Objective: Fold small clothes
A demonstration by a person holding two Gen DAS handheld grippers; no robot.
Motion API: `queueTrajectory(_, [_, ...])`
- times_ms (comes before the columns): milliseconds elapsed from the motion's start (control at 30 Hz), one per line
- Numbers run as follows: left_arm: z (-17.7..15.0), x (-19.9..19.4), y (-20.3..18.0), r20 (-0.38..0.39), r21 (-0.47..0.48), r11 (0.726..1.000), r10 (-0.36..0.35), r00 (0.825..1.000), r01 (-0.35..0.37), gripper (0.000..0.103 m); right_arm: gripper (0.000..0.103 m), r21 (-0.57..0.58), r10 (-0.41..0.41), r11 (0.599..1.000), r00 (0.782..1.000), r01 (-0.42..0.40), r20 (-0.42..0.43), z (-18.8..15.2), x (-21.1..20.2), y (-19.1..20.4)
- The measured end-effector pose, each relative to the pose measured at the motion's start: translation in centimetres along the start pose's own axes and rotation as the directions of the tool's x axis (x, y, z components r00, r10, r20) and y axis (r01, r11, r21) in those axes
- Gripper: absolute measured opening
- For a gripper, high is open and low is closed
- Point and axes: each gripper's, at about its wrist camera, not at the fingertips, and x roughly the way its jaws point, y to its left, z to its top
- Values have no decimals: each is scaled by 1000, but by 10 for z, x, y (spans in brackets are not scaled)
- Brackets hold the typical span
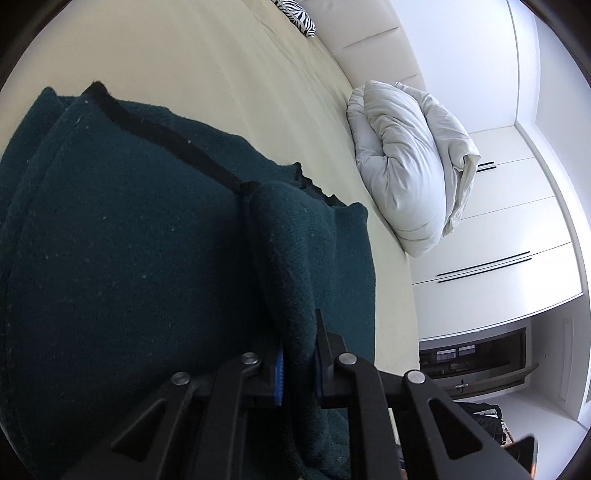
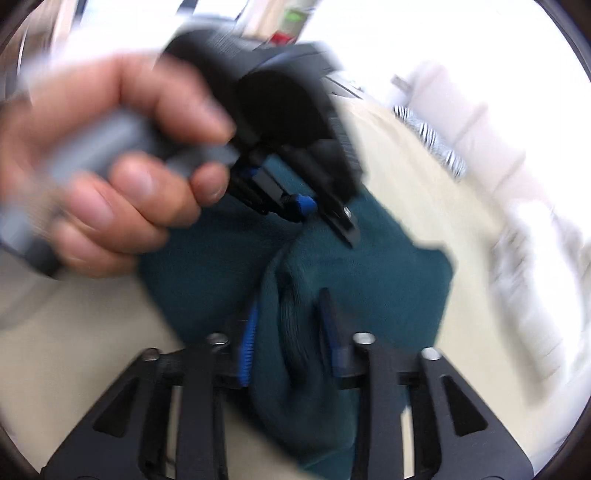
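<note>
We see a dark teal knitted garment [image 1: 129,240] lying on a cream bed sheet [image 1: 221,74], with a black trim strip [image 1: 166,136] running across its upper part. In the left wrist view, the left gripper [image 1: 297,363] has its two black fingers closed tightly on a raised fold of the teal fabric, the blue pads [image 1: 279,373] pressing it from both sides. Far off on the bed lies a bundled white duvet [image 1: 406,158], a zebra-striped cushion [image 1: 299,16] sits at the far edge, and white cupboards [image 1: 517,221] stand at the right. The right wrist view is blurred. There the right gripper [image 2: 288,332] has its fingers partly apart with a bunched ridge of the same teal garment [image 2: 369,277] rising between them; we cannot tell whether the pads [image 2: 248,339] still press the cloth. Beyond it, a person's hand [image 2: 110,166] wraps around the grey handle [image 2: 110,144] of the left gripper [image 2: 325,214], whose tips pinch the fabric at the garment's far side. The garment covers the middle of this view, with cream sheet [image 2: 92,332] on both sides.
</note>
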Motion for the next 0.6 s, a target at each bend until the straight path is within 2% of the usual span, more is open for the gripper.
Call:
queueTrajectory(67, [1,-4,-2,5,3,1000,-7,1000,7,12,38,185,139,971,988,-148,62,-9,-22,-25])
queueTrajectory(133, [3,-13,-6,15,19,1000,-3,1000,3,12,38,310,236,910,959,-275,155,-19,-39,-56])
queueTrajectory(233, [9,-36,-10,45,43,999,11,999,-13,12,38,449,256,828,938,-337,232,-32,-42,-101])
queueTrajectory(267, [12,-44,-9,55,46,999,20,998,-22,12,38,484,234,813,943,-324,238,-36,-41,-111])
queueTrajectory(333, [18,-62,-3,76,45,998,42,996,-45,12,40,536,150,813,972,-227,183,-44,-29,-123])
queueTrajectory(367, [21,-68,0,82,42,997,55,995,-58,12,40,543,147,813,976,-212,161,-44,-22,-123])
queueTrajectory(433, [27,-80,9,79,33,996,85,993,-88,12,40,542,189,806,972,-236,142,-44,-4,-116])
queueTrajectory(533, [33,-92,19,67,34,991,125,990,-127,12,40,492,213,841,973,-226,83,-33,23,-94])
queueTrajectory(600, [37,-100,25,64,35,988,146,987,-148,12,40,471,253,846,966,-249,57,-24,41,-78])
